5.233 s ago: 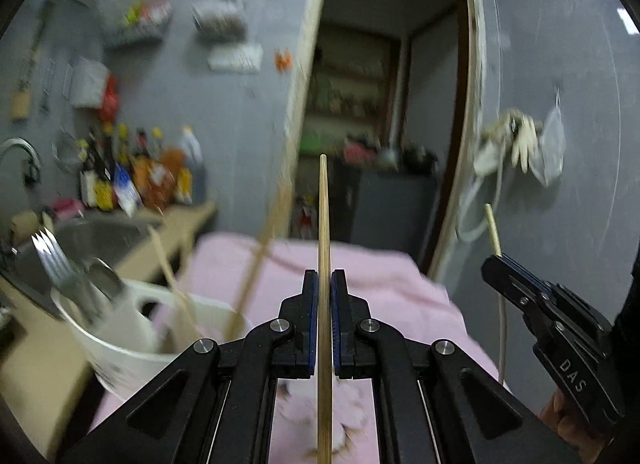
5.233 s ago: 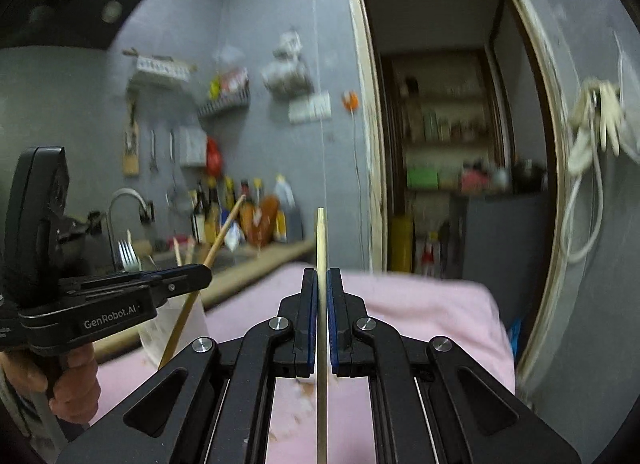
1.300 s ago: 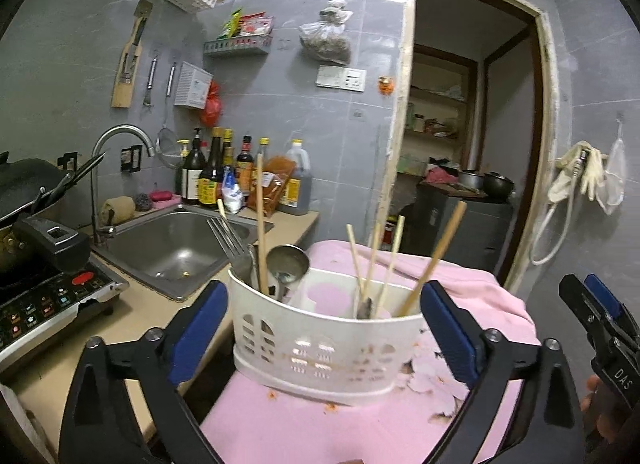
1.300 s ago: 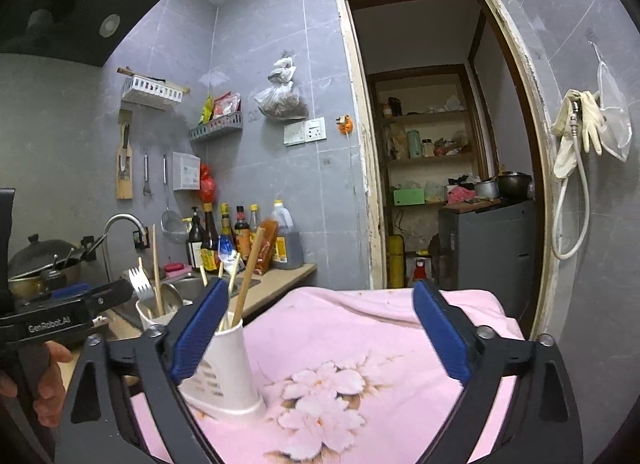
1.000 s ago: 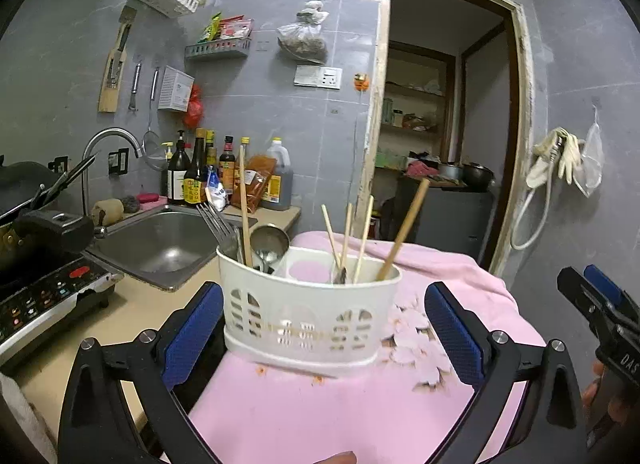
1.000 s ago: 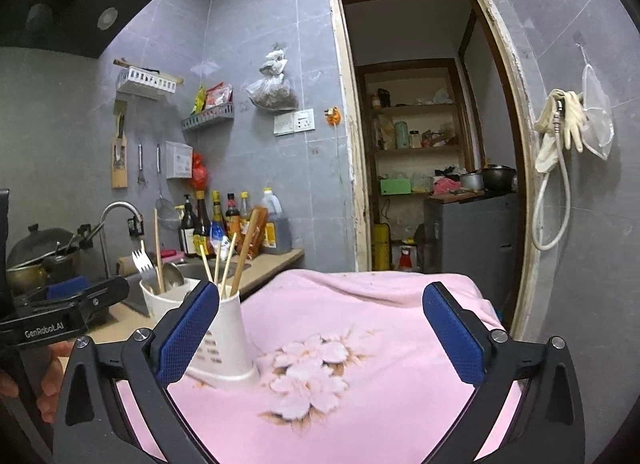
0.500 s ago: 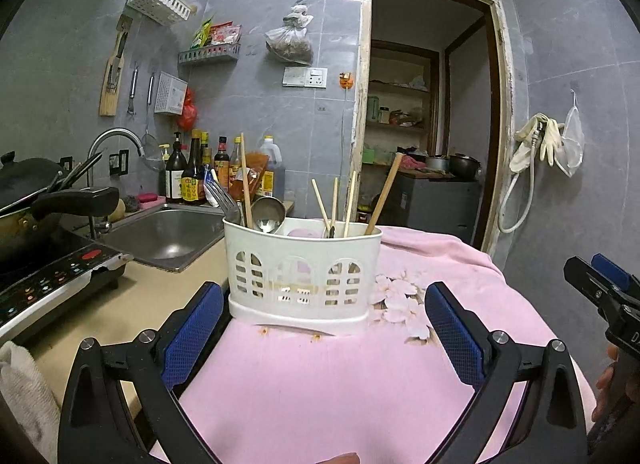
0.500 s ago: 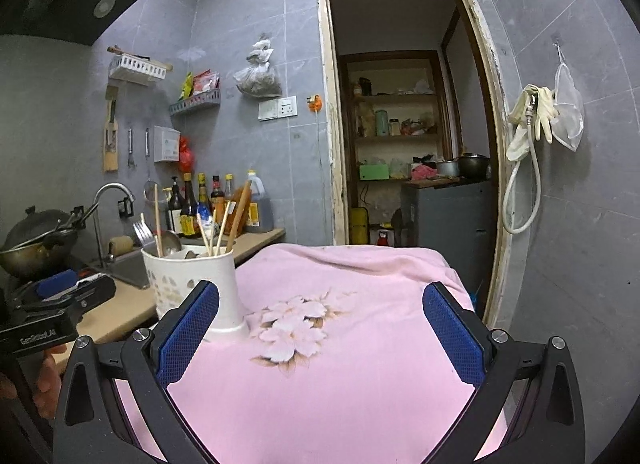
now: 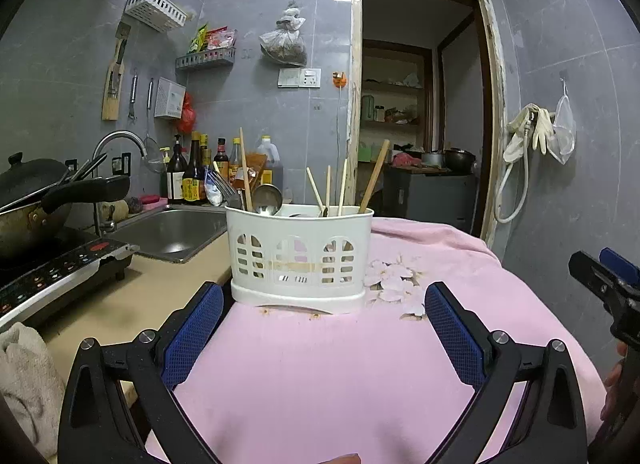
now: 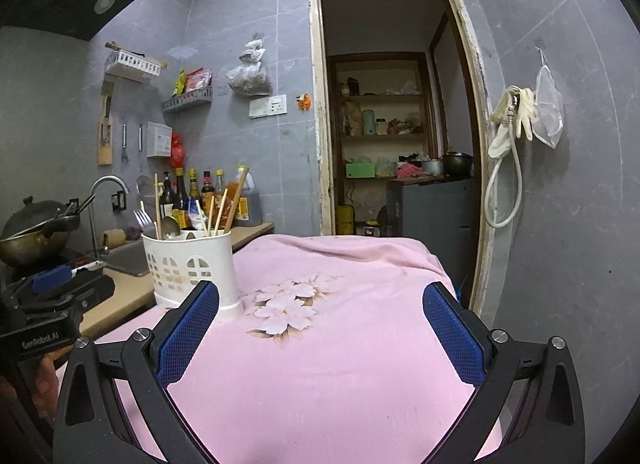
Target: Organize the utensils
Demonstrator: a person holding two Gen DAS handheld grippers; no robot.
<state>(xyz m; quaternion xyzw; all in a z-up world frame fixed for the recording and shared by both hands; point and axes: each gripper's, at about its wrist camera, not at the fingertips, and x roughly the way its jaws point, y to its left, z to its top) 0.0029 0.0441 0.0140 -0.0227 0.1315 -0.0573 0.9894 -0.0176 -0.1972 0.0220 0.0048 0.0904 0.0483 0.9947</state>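
A white slotted utensil holder (image 9: pixel 299 254) stands on the pink flowered cloth (image 9: pixel 352 364), straight ahead of my left gripper (image 9: pixel 322 330). Several wooden chopsticks (image 9: pixel 374 176), a fork (image 9: pixel 222 188) and a metal spoon (image 9: pixel 267 198) stick out of its top. The left jaws stand wide open with nothing between them. In the right wrist view the holder (image 10: pixel 190 264) sits to the left of my right gripper (image 10: pixel 320 330), which is also wide open and holds nothing. Each gripper shows at the edge of the other's view, held by a hand.
A counter with a steel sink (image 9: pixel 172 226), a tap, sauce bottles (image 9: pixel 192 176) and an induction hob with a wok (image 9: pixel 28 200) runs along the left. A towel (image 9: pixel 20 376) lies near left. An open doorway (image 10: pixel 396 144) is behind the table; a hose and gloves (image 10: pixel 512 132) hang on the right wall.
Five seconds ago each gripper was shut on a chopstick; now both are open and the chopsticks stand in the holder. Over the last second both grippers have drawn back and lower from the holder.
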